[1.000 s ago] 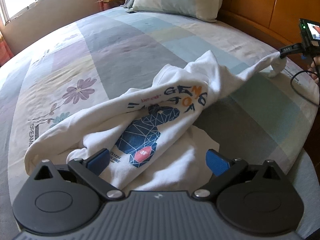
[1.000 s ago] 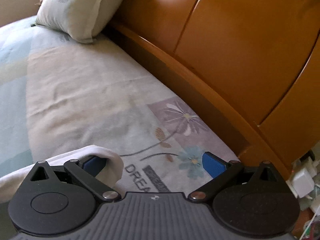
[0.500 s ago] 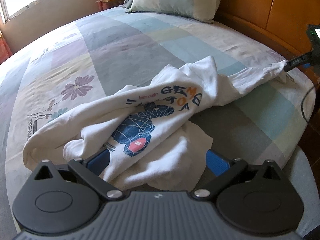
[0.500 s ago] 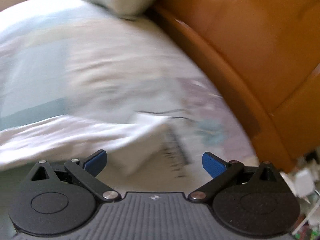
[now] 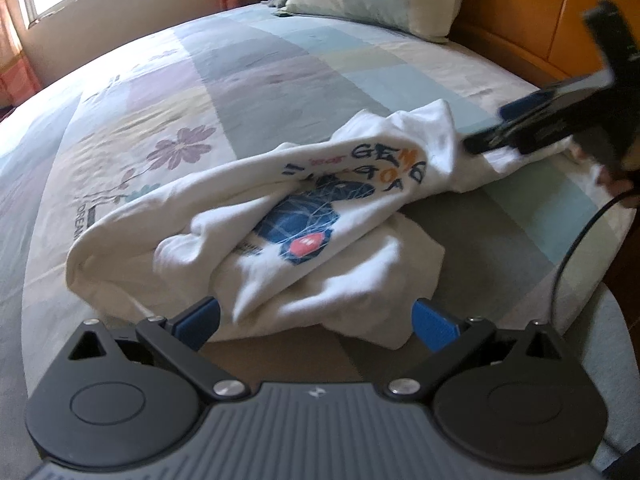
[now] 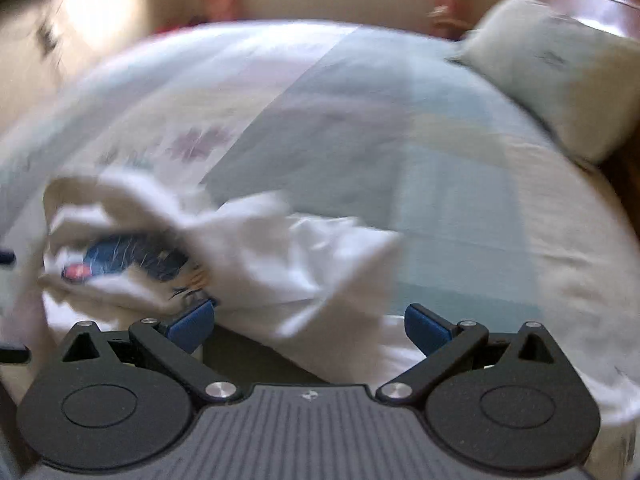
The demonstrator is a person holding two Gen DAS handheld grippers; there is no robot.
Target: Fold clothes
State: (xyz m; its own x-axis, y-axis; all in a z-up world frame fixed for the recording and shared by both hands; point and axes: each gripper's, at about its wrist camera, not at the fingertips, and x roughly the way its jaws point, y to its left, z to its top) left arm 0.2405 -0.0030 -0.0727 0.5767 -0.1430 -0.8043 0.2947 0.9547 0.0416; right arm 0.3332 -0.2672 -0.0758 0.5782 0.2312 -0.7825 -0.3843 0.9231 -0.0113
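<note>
Lying crumpled before both jaws: shirt [image 5: 280, 216].

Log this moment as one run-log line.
task: fold clothes | white T-shirt: bunched on bed, unfolded | left gripper: open, at near edge | right gripper: open, blurred

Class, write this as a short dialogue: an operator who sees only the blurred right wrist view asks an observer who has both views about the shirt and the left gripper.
Operator: My picture is smeared. What is printed on the shirt?
Observer: The left wrist view shows blue and orange letters, "GEM" among them, beside a dark blue figure with a red patch.
Operator: Where is the left gripper?
Observer: It is open, low at the shirt's near edge, facing the crumpled cloth.
</note>
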